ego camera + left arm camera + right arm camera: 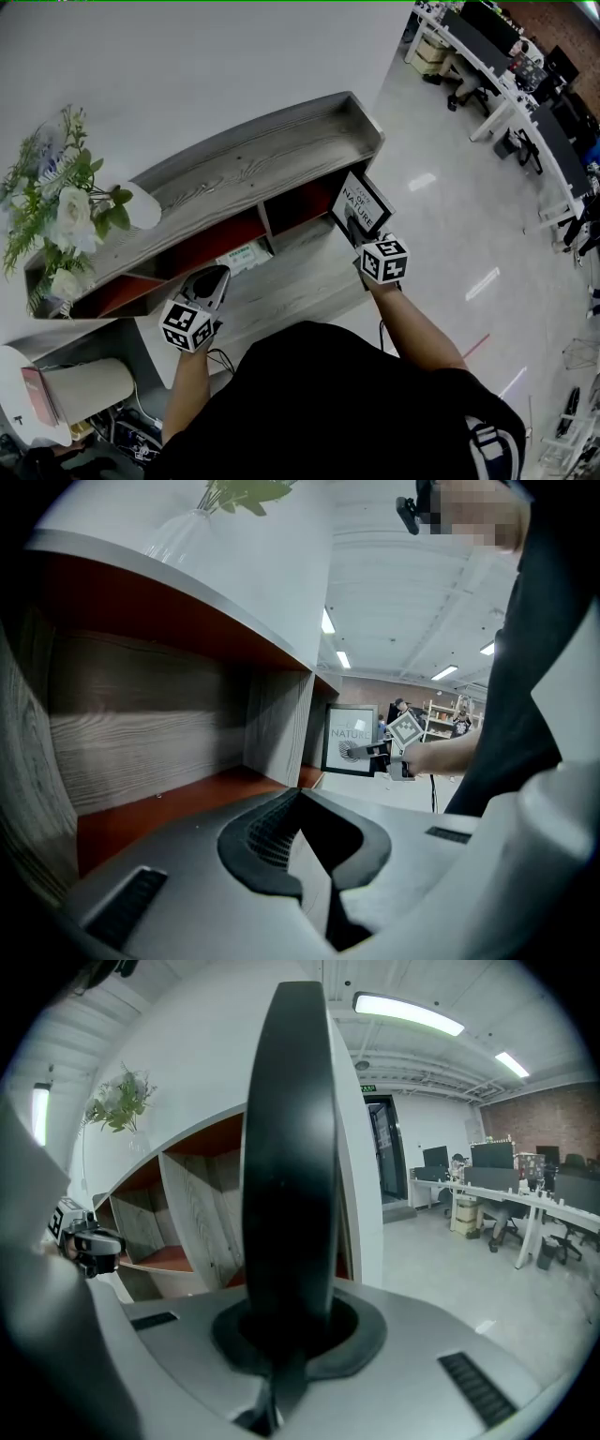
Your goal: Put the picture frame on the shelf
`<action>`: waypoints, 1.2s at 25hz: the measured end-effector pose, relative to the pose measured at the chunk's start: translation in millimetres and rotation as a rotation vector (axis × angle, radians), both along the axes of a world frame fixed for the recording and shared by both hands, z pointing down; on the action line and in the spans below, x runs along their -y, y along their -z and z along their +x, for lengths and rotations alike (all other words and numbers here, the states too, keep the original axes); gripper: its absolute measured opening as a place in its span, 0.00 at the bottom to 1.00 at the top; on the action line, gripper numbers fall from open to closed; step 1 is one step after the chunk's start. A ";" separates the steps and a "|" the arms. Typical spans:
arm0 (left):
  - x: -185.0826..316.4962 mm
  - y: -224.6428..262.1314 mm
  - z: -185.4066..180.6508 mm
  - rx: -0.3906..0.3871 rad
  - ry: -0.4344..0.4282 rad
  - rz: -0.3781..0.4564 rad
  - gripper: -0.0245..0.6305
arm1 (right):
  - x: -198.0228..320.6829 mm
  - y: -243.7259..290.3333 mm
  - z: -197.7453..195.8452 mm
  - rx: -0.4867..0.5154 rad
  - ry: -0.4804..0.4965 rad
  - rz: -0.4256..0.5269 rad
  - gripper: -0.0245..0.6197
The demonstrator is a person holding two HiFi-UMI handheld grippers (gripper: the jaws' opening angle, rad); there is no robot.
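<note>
While I am pinching the picture frame (362,204) in the right gripper (359,232), I am watching one relation above all: the frame is hanging at the far right end of the shelf (262,155), just in front of the right-hand compartment (302,208). That puts the red-lined opening ahead and to the left of the jaws. In the right gripper view the frame is rising edge-on straight out of the jaws, its long side upright, with the shelf openings showing off to its left. The jaws are pressing as far together as they go on its lower edge. In the head view its printed face is looking up toward me. I cannot tell whether its bottom is touching the lower ledge. The left gripper (210,283) is hovering low in front of the middle compartment (211,246), well apart from the frame, its jaws pressed together on nothing. That leaves the right hand as the one doing the work. I am judging that the coming move is calling for easing the frame leftward and inward, upright, without clipping the top board.
</note>
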State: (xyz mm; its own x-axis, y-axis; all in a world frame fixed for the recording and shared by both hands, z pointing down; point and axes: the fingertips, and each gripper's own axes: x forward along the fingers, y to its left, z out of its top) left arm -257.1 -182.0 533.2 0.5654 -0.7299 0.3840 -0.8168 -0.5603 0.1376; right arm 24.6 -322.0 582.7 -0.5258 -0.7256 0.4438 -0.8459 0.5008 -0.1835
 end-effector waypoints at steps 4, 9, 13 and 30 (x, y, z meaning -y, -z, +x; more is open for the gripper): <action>2.7 -3.4 -5.1 0.001 -0.002 -0.009 0.07 | 7.3 -7.2 -2.8 -0.002 -0.018 -0.007 0.07; 6.0 -6.1 -9.1 0.001 -0.003 -0.014 0.07 | 15.9 -13.6 -2.7 -0.017 -0.052 0.002 0.07; 9.2 -3.6 -13.6 0.004 0.004 -0.010 0.07 | 20.4 -13.9 0.6 -0.015 -0.077 0.014 0.07; 14.1 -12.2 -21.4 -0.004 0.018 -0.026 0.07 | 38.9 -27.6 -12.3 -0.035 -0.092 0.010 0.07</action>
